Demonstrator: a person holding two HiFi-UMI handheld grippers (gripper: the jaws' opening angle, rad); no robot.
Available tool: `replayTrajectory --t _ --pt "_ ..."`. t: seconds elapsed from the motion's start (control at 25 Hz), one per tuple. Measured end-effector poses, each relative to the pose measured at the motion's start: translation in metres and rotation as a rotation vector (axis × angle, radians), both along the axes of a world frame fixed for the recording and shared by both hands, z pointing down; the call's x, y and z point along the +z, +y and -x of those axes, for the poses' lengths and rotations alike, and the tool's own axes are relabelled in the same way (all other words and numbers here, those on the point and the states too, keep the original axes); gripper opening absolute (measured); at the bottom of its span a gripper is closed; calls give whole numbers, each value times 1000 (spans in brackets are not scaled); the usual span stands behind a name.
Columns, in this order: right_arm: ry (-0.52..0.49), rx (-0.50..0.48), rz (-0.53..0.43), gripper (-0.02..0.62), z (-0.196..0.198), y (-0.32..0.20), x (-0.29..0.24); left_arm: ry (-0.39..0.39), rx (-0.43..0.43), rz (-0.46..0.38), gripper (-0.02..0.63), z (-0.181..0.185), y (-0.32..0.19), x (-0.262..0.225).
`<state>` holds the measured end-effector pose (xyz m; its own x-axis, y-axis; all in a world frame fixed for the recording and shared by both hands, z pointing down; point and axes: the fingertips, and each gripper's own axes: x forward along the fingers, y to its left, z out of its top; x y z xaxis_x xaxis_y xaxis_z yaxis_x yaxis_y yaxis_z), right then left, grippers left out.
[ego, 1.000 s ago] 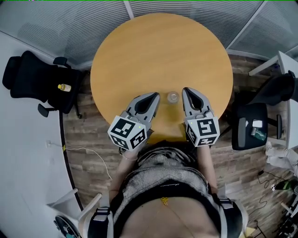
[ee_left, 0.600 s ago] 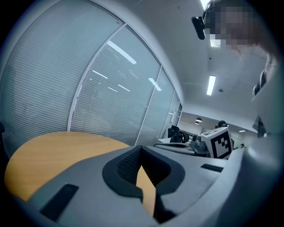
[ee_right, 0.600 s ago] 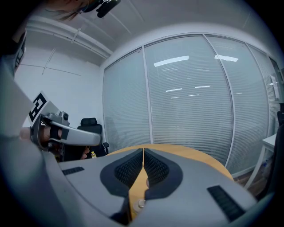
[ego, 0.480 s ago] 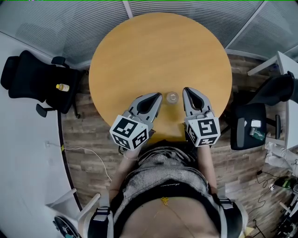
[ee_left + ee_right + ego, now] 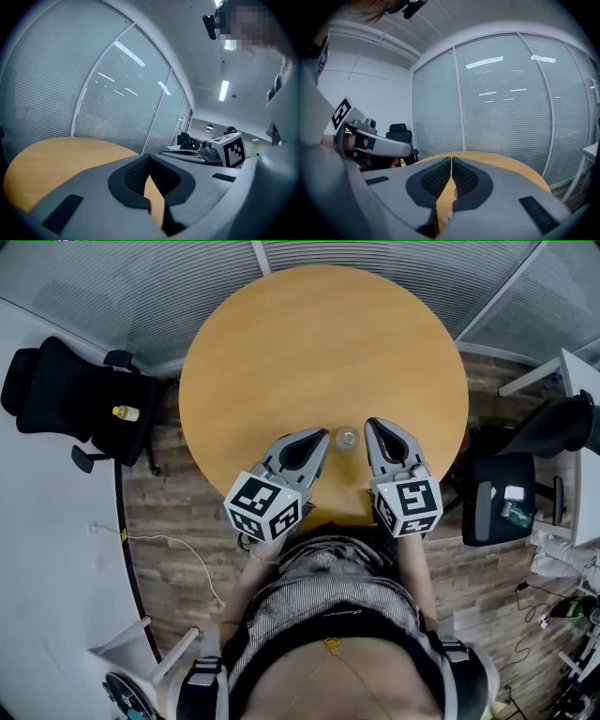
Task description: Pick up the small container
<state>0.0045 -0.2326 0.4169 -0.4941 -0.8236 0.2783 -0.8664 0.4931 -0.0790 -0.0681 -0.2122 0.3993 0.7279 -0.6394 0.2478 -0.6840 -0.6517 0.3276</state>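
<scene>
A small clear round container (image 5: pixel 348 438) stands on the round wooden table (image 5: pixel 319 343) near its front edge. It sits between the tips of my two grippers, touching neither. My left gripper (image 5: pixel 320 437) lies just to its left, jaws shut with nothing in them. Just to its right is my right gripper (image 5: pixel 372 426), also shut and empty. In the left gripper view the shut pads meet at the tip (image 5: pixel 149 157), with the right gripper's marker cube (image 5: pixel 230 148) beyond. In the right gripper view the pads (image 5: pixel 451 160) are closed over the tabletop.
A black office chair (image 5: pixel 70 404) with a small yellow bottle (image 5: pixel 125 412) on it stands left of the table. Another dark chair (image 5: pixel 511 498) holding small items is at the right, beside a white desk corner (image 5: pixel 579 381). Glass walls with blinds run behind the table.
My left gripper has shifted slightly right and forward, toward the container. The right gripper and the container stay where they were.
</scene>
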Motion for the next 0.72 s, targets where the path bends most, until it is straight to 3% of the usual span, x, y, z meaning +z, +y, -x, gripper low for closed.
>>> replayTrajectory --t 0.72 --pt "72 -9 49 21 2 -2 31 9 -3 22 5 3 7 4"
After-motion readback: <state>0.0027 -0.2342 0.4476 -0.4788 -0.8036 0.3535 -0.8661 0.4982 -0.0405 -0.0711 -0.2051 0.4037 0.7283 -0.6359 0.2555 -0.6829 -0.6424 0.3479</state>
